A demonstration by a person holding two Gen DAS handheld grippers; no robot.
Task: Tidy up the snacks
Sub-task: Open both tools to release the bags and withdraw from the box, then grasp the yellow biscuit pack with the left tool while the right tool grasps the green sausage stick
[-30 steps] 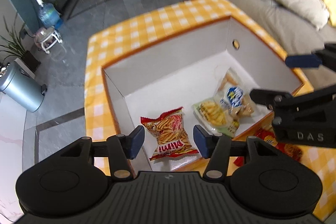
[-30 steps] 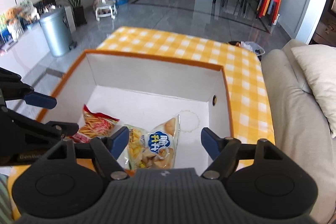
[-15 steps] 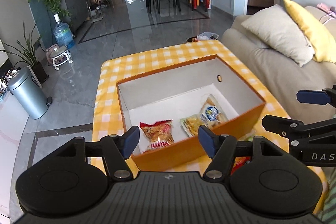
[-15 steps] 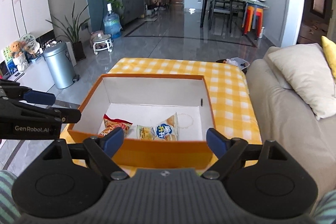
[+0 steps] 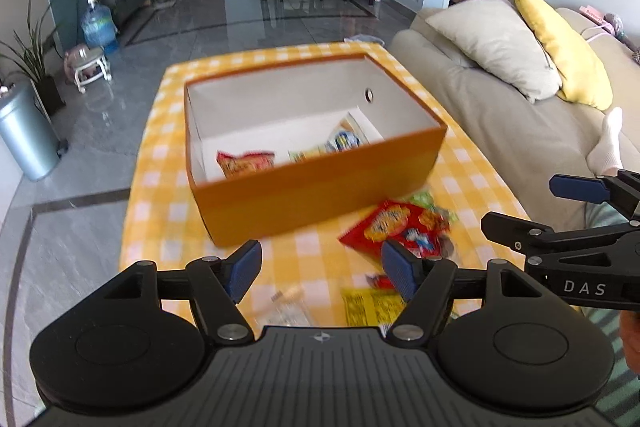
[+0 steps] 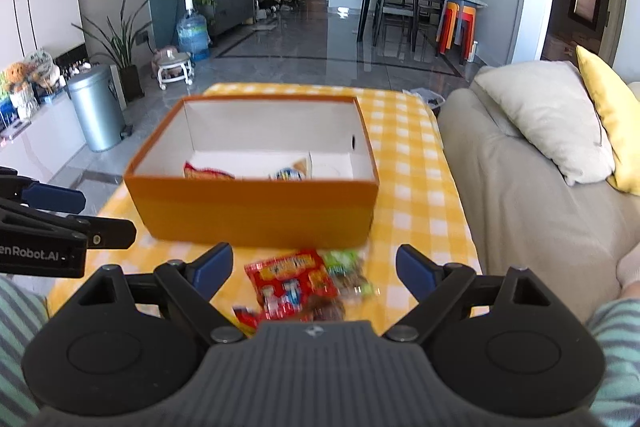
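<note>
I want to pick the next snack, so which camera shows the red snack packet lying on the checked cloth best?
The right wrist view: the red snack packet lies central between the open fingers, though blurred. The left wrist view shows it off to the right, partly behind a fingertip.

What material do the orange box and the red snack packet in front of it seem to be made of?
Orange box: most likely cardboard, matt orange outside and plain white inside; the walls are thin and flat with sharp folded corners, and one side has a small round hole.

Red snack packet: probably thin plastic film, glossy and printed; it lies flat and slightly crinkled on the checked cloth. Blur hides finer detail.
</note>
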